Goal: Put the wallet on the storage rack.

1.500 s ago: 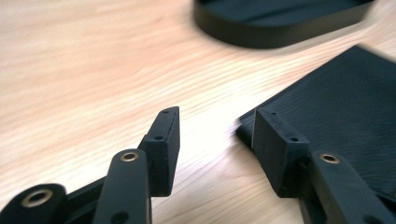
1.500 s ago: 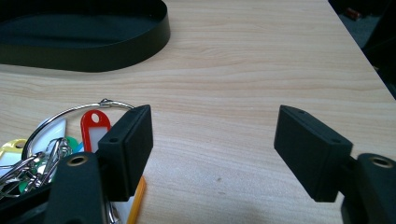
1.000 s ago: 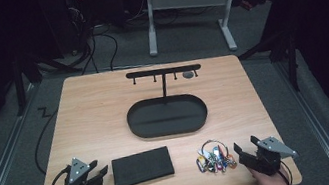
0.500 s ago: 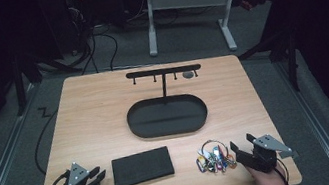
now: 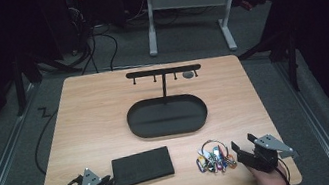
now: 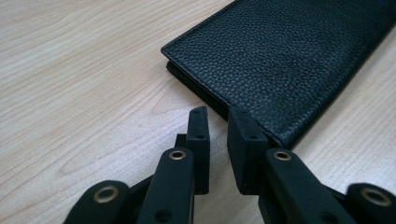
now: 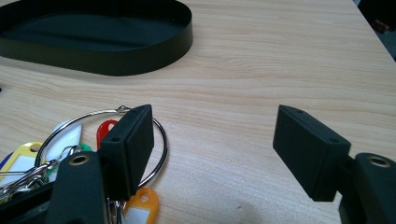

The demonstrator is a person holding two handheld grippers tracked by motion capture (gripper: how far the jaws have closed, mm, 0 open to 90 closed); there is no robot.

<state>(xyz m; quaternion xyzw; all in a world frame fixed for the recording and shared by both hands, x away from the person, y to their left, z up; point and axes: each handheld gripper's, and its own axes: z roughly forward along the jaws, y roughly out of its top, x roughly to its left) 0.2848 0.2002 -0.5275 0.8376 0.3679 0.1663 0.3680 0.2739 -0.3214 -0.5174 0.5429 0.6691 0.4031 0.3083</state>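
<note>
A black leather wallet (image 5: 142,167) lies flat near the table's front edge. My left gripper (image 5: 108,183) sits just left of it, its jaws almost together with nothing between them. In the left gripper view the fingertips (image 6: 217,126) rest at the wallet's (image 6: 289,60) near corner, just short of its edge. A bunch of keys with coloured tags on a metal ring (image 5: 214,157) lies to the right of the wallet. My right gripper (image 5: 243,144) stands open beside it. In the right gripper view its left jaw overlaps the key ring (image 7: 159,140), while the gap (image 7: 212,135) holds only bare wood.
A black oval tray (image 5: 169,131) sits mid-table, its wall (image 7: 116,56) just beyond the keys. Behind it stands a black T-shaped rack with hooks (image 5: 163,72). Bare wood surrounds the tray. Cables and a desk frame lie on the floor beyond.
The left gripper's jaws have closed and it has shifted slightly toward the near edge. The right gripper has edged left toward the keys.
</note>
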